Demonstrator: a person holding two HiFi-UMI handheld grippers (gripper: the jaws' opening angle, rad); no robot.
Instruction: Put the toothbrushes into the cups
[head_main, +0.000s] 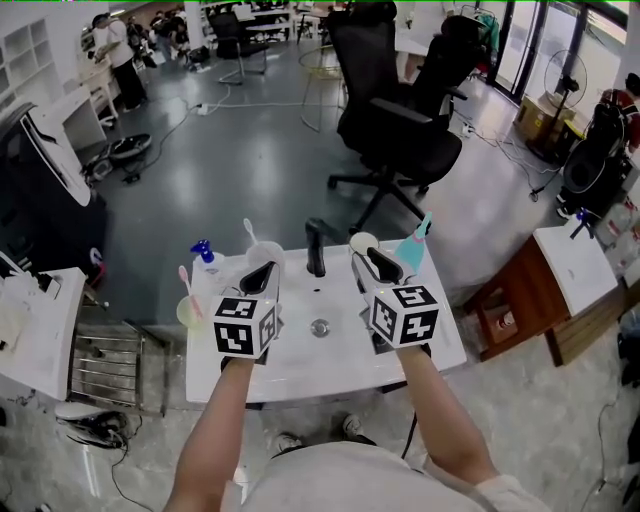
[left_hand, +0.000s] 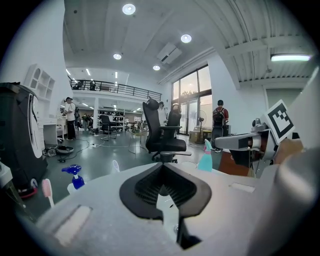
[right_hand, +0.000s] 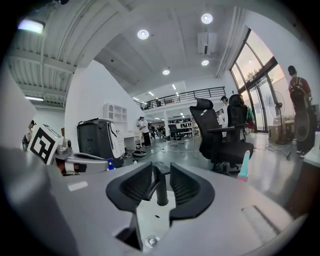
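In the head view a pink toothbrush (head_main: 184, 282) stands in a pale yellow cup (head_main: 190, 314) at the left edge of the white sink top (head_main: 440, 345). Behind it, a white toothbrush (head_main: 249, 232) rises from a white cup (head_main: 267, 252). Another white cup (head_main: 363, 241) sits right of the black faucet (head_main: 316, 250). My left gripper (head_main: 258, 277) hovers over the basin's left side, its jaws closed to a point and empty (left_hand: 161, 167). On the other side, my right gripper (head_main: 379, 264) has its jaws apart with nothing held, and the faucet (right_hand: 161, 187) shows through the gap (right_hand: 161, 172).
A blue spray bottle (head_main: 205, 255) stands at the back left corner and a teal spray bottle (head_main: 413, 248) at the back right. The drain (head_main: 320, 327) lies between the grippers. Black office chairs (head_main: 400, 120) stand beyond the sink, and a brown side table (head_main: 525, 295) sits to the right.
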